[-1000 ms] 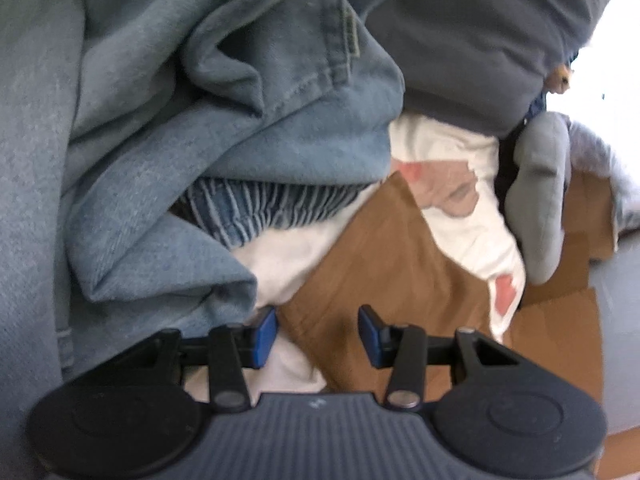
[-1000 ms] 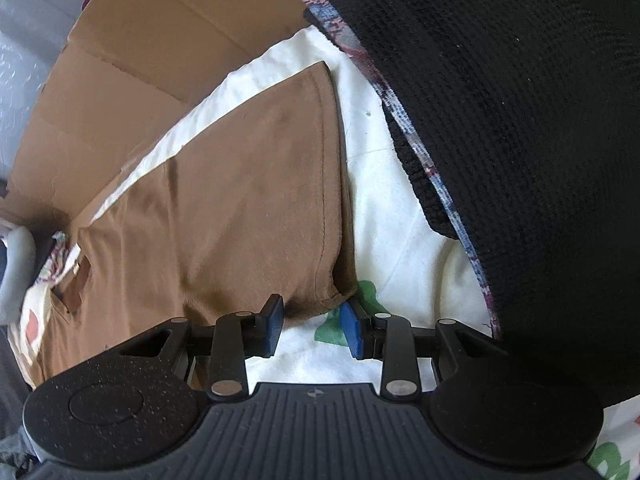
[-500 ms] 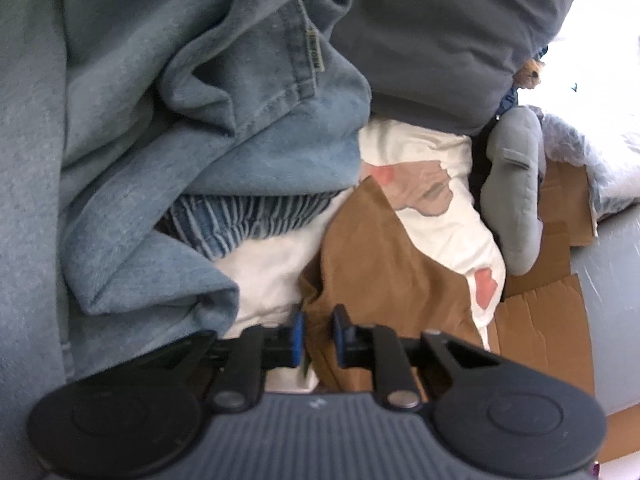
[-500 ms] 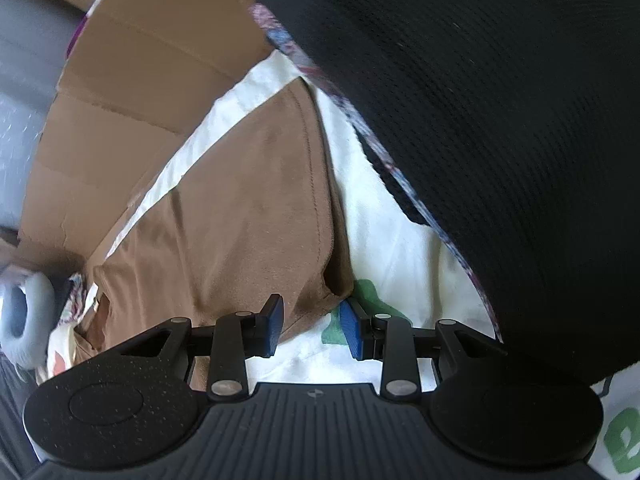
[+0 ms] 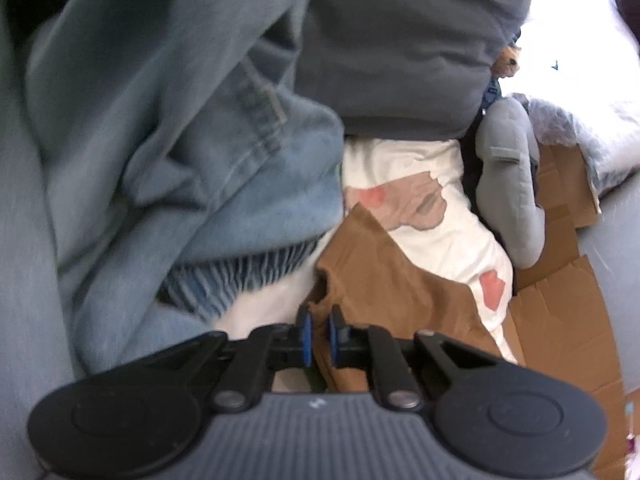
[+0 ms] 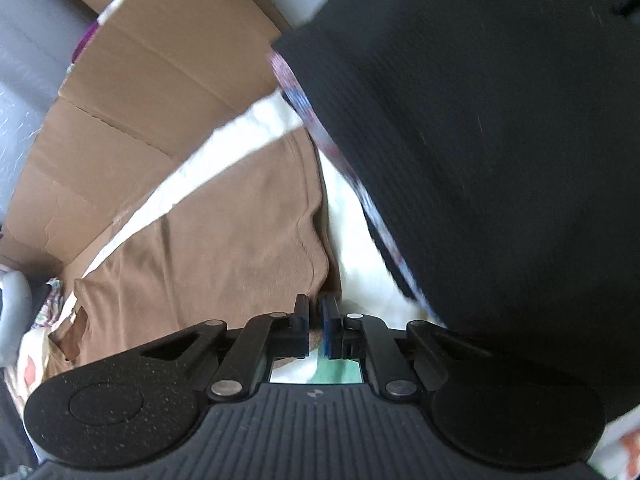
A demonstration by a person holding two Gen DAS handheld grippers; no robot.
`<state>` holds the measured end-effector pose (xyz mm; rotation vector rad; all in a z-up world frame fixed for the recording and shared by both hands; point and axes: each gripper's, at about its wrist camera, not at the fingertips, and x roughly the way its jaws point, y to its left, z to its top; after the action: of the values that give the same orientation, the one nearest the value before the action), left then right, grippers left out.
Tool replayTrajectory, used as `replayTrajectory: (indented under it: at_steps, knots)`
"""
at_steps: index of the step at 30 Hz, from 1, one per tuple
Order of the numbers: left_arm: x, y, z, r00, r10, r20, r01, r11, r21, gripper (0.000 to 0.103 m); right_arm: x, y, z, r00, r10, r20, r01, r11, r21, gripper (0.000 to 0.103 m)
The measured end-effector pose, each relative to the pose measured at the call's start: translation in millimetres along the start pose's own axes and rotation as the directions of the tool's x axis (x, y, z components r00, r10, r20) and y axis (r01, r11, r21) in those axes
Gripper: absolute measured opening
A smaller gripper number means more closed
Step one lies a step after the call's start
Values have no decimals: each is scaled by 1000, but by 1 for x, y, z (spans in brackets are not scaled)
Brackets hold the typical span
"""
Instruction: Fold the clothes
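A brown garment (image 5: 384,276) lies on a white printed sheet (image 5: 440,216). In the left wrist view my left gripper (image 5: 318,320) pinches a bunched corner of it; its jaws are still closing, with the brown cloth between the blue pads. In the right wrist view the brown garment (image 6: 224,240) spreads away to the left, and my right gripper (image 6: 315,308) is shut on its near hemmed corner. The cloth rises slightly at both grips.
Blue denim jeans (image 5: 180,140) and a grey garment (image 5: 400,40) are heaped at the left and back. A grey soft item (image 5: 512,184) lies by flattened cardboard (image 5: 560,320). A black knit garment (image 6: 500,160) fills the right, with cardboard (image 6: 140,80) at the back left.
Both grippers went from open to closed on corners of the brown garment. The left one rose a little, bunching the cloth; the right one shut in the last half second.
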<state>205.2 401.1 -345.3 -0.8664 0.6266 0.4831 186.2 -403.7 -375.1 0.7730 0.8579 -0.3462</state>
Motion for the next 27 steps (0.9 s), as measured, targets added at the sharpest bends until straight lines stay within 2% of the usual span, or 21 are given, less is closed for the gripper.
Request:
replayTrajectory:
  at_steps: [4,8,16,19,21,23,25,26,27]
  knots:
    - [-1,-12,8,1000,-5,6,4,999,52,8,-4,9,11,999,-15,36,17,998,-54,4]
    - [-4,-15,10,1000,-3,14,2,998,58,8,-5,15,18,998,-37,54,41,996,-79,4]
    - [8,1,-4,994,106,-21,-104,991,89,8,5,20,6,989,-147,21,148,976,-160,4]
    - [14,2,-9,991,130,-27,-126,985,115,9,12,24,0,979,-202,-2,198,961,-195,4]
    - [16,-3,-11,987,158,-31,-152,977,151,14,17,29,-3,969,-246,-2,239,942,-235,6]
    - [12,-12,-12,982,187,-30,-177,965,192,20,17,35,-3,959,-283,0,273,926,-259,9]
    - [5,-21,-14,978,207,-17,-197,951,239,30,12,41,-4,956,-292,16,285,919,-272,18]
    - [0,-28,-15,978,209,-7,-199,943,266,32,8,43,-4,959,-284,25,279,919,-279,29]
    - [-5,-31,-15,979,205,3,-197,938,285,34,4,45,-5,961,-275,34,273,918,-286,35]
